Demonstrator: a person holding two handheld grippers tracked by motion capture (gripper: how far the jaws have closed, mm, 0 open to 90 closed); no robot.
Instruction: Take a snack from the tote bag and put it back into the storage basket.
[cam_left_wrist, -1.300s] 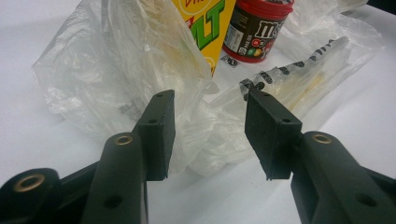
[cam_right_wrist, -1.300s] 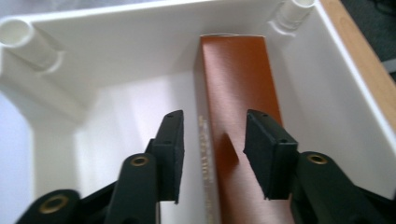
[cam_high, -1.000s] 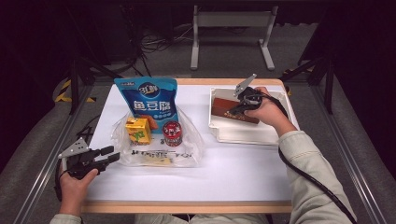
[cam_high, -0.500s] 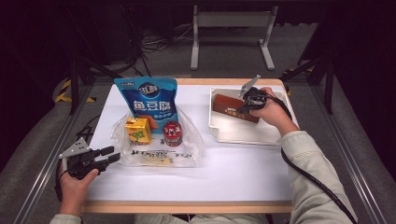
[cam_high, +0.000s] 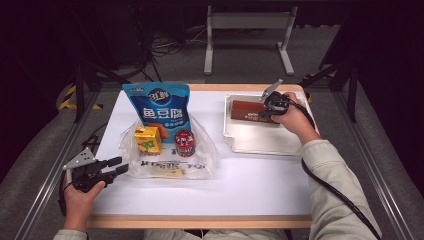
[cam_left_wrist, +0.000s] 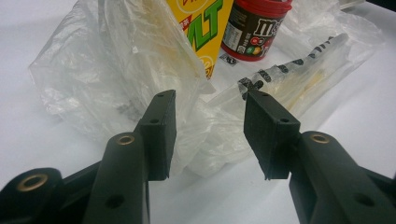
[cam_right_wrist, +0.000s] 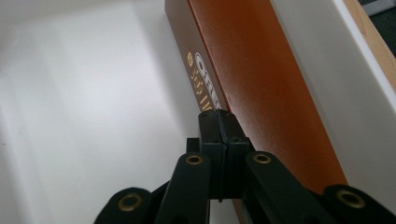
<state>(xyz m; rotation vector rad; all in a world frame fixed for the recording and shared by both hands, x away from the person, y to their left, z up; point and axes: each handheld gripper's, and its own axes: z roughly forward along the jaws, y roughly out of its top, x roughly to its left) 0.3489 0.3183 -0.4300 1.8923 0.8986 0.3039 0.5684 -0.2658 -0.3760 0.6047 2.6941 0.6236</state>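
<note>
Table (cam_high: 260, 185), white-topped with a pale wooden edge, carries two groups of items in the high view: a white rectangular tray (cam_high: 260, 142) at centre right and a crumpled clear plastic bag (cam_high: 200, 165) at centre left.

Change noted: against the high view of a second ago, the right hand has shifted slightly toward the upper right of the frame, and the long brown rectangular box (cam_high: 247, 111) that then sat askew in the tray now lies along the tray's far wall. The right gripper (cam_high: 270, 106) has its jaws pressed fully together with nothing between them. Judgement: the box has been nudged into place with closed jaws rather than carried, so its placement looks about finished.

In the right gripper view the box (cam_right_wrist: 261, 84) runs up the frame from lower right to upper centre; the closed fingertips (cam_right_wrist: 219, 123) rest at its near lower edge, against the gold-lettered side, with tray floor to the left.

The left gripper (cam_high: 117, 166) sits at lower left of the high view, unmoved from the earlier frame, jaws apart and holding nothing. In the left gripper view its fingers (cam_left_wrist: 161, 126) straddle a fold of the bag (cam_left_wrist: 210, 135) without pressing it; a yellow carton (cam_left_wrist: 201, 28) and a small dark red-lidded tub (cam_left_wrist: 254, 28) stand beyond. A blue snack pouch (cam_high: 157, 107) stands behind the bag.
</note>
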